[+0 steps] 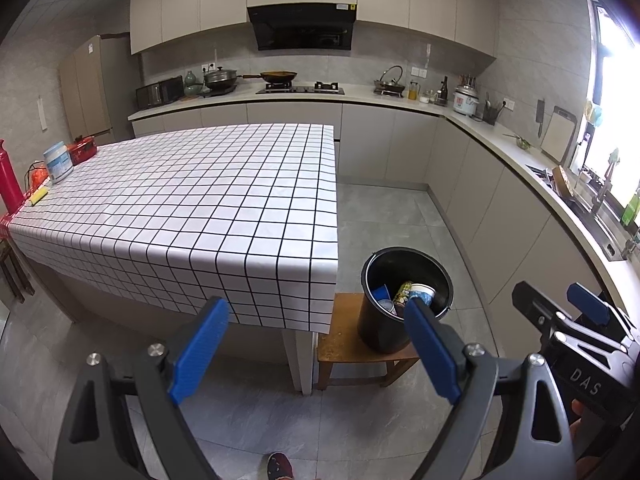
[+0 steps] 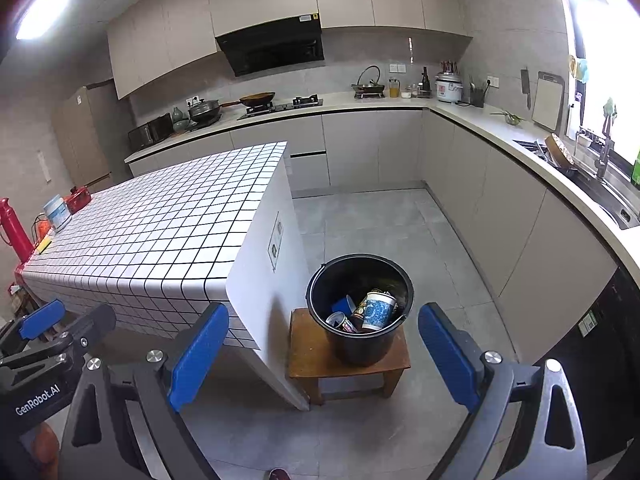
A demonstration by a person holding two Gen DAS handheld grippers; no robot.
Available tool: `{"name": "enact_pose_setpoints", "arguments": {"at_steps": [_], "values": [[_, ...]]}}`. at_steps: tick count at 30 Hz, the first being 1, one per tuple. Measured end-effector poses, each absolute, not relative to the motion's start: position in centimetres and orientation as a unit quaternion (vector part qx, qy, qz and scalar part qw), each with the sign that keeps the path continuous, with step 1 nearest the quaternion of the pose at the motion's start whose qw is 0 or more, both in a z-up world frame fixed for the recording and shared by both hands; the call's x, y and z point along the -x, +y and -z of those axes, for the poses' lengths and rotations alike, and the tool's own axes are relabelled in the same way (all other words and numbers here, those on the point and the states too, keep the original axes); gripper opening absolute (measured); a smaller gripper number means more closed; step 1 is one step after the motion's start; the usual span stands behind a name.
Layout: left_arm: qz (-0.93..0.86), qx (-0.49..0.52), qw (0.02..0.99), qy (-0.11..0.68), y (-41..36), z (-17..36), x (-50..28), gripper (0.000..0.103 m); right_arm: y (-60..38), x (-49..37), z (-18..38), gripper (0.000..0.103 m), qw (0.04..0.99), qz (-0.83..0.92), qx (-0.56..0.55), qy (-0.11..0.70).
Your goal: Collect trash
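Left wrist view. The left gripper (image 1: 316, 320) is spread wide, its blue pads (image 1: 200, 354) far apart with nothing between them and touching nothing. It hangs in the air in front of the near end of the table (image 1: 192, 208), which wears a white cloth with a black grid. To the right of the table end a black bin (image 1: 404, 300) stands on a low wooden stool (image 1: 344, 340). Inside the bin lies trash: a paper cup (image 1: 422, 293), a can (image 1: 402, 294) and something blue (image 1: 379, 292). The right pad overlaps the bin rim in the picture; contact cannot be told. At the far right edge the right gripper (image 1: 560, 304) shows from the side, its spread not clear from here. At the table's far left end: a white tub (image 1: 58, 162), a red container (image 1: 82, 150), a red bottle (image 1: 8, 176).

Right wrist view. The right gripper (image 2: 324, 340) is likewise spread wide, pads (image 2: 450, 354) well apart, empty, clear of everything. The bin (image 2: 360, 344) sits between the two pads in the picture, lower and further off, on the stool (image 2: 308, 354) just beside the table corner (image 2: 256, 312). Trash in it: a patterned paper cup (image 2: 378, 310) lying tilted, a can (image 2: 340, 322) beside it, a blue piece (image 2: 344, 305) behind. The left gripper's body (image 2: 40, 332) shows at the left edge. The tabletop (image 2: 168, 224) carries the white tub (image 2: 58, 212), red container (image 2: 78, 199) and red bottle (image 2: 14, 226) at its far left end.
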State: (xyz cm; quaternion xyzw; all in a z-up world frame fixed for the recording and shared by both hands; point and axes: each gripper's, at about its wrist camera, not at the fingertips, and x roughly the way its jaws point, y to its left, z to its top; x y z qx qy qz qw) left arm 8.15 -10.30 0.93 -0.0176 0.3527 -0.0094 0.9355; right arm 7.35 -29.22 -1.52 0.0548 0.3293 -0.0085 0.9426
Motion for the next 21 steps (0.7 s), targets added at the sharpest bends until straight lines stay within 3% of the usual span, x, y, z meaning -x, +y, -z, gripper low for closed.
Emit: {"name": "enact_pose_setpoints", "arguments": {"at_steps": [21], "values": [[0.045,0.034,0.939,0.340,-10.63,-0.63,-8.64,0.091,-29.48,-7.78,1.81,0.097,0.942,0.015,-0.058,0.329]]}}
